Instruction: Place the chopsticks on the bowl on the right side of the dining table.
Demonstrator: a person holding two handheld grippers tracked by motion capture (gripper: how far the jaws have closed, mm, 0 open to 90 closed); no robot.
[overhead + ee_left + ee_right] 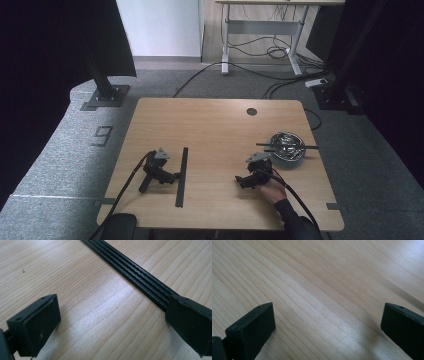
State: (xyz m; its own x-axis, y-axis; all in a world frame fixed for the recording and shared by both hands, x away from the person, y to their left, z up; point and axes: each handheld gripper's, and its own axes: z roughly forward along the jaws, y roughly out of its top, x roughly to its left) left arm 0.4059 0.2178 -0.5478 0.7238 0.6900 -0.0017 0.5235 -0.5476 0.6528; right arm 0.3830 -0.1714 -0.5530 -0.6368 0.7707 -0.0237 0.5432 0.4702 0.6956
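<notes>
Wooden surface (215, 130); black ribbed strip (181, 176) lies flat just right of left gripper (176, 176), fingers wide, empty. Right gripper (239, 181) w/ fingers wide, near metal bowl (286, 146). Risk — thin flat strip slips from pinch, skids off.

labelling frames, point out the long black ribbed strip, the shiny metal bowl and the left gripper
long black ribbed strip (182, 176), high view, mid-length
shiny metal bowl (276, 156), high view, near outer wall
left gripper (112, 322), left gripper view, midway between fingertips

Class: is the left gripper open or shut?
Open. The left gripper has its jaws wide apart, bare table between them, beside the black strip.
</notes>
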